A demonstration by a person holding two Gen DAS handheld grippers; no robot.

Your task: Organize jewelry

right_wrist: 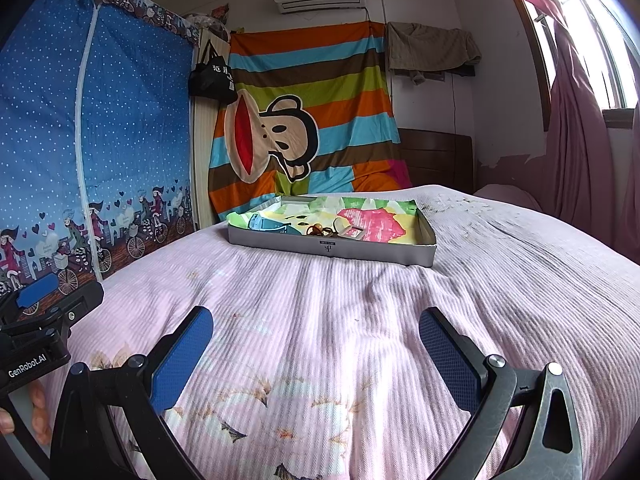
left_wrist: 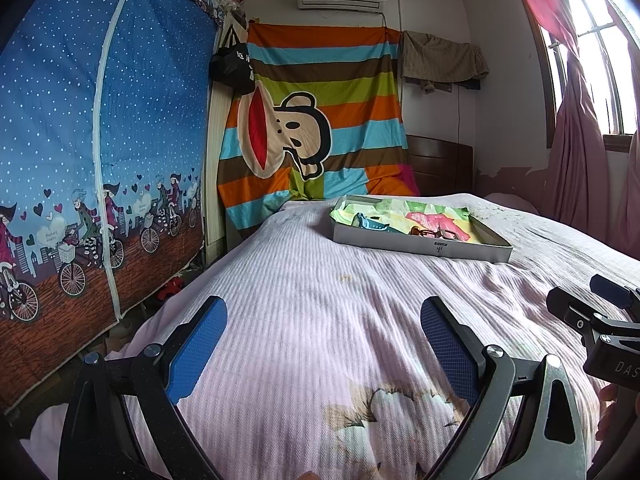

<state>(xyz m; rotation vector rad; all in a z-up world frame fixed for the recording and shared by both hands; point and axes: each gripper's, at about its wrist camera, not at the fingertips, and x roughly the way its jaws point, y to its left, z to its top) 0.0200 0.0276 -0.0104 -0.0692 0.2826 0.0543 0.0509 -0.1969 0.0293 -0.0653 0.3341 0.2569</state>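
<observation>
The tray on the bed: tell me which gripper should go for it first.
Right, by a small margin. In the right wrist view the tray sits nearly straight ahead of the open right gripper; from the open left gripper it lies off to the right. Neither holds anything.

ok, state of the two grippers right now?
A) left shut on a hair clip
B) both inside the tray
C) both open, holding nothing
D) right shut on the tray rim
C: the left gripper and right gripper are both spread wide over the bedspread, short of the tray.

Shallow grey box [right_wrist: 332, 249] on bed, teal [right_wrist: 266, 225] and brown jewelry [right_wrist: 318, 230] inside
</observation>
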